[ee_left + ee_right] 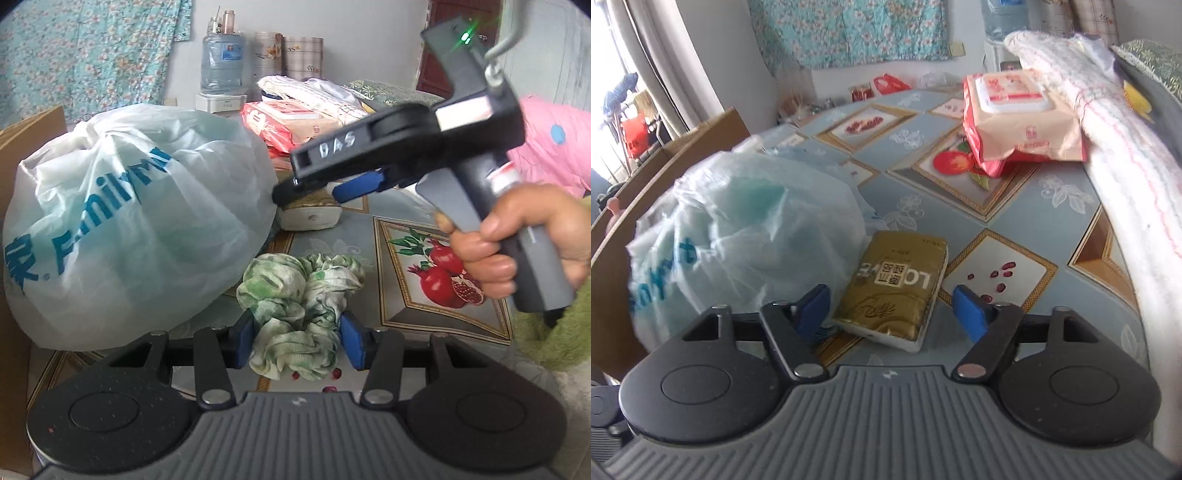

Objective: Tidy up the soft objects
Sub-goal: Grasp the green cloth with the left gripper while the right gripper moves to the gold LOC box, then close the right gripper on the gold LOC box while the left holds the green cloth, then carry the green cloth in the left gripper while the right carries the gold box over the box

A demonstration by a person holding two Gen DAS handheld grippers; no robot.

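Setting: tabletop (1015, 206) under a blue-grey cloth printed with framed fruit pictures; a flowered hanging on the far wall.
Left gripper (297, 338): nearest in the left wrist view, angled down at the table; its blue pads sit against both sides of a green-and-white cloth (295, 314), so the jaws are closed on it.
Cloth: soft, crumpled and bunched, mottled green on white, lying on the near part of the table and running away from the jaws.
Right gripper (890, 310): its jaws stand open, astride the near end of a gold tissue pack (894, 295); the pads look clear of its sides.
Key relation: the pack lies straight ahead of the right jaws, its long axis running away from them and slightly tilted, so closing would likely pinch its narrow width.
Tissue pack: flat, gold wrapper with white edges, resting on the table, just beside the bag.
Plastic bag (129, 221): large, pale, stuffed, blue lettering, toward the left edge.
Further back: a pink-and-cream wipes packet (1019, 122); a folded white towel (1108, 129) at the right edge.
Hand (517, 240): holds the right gripper's handle.
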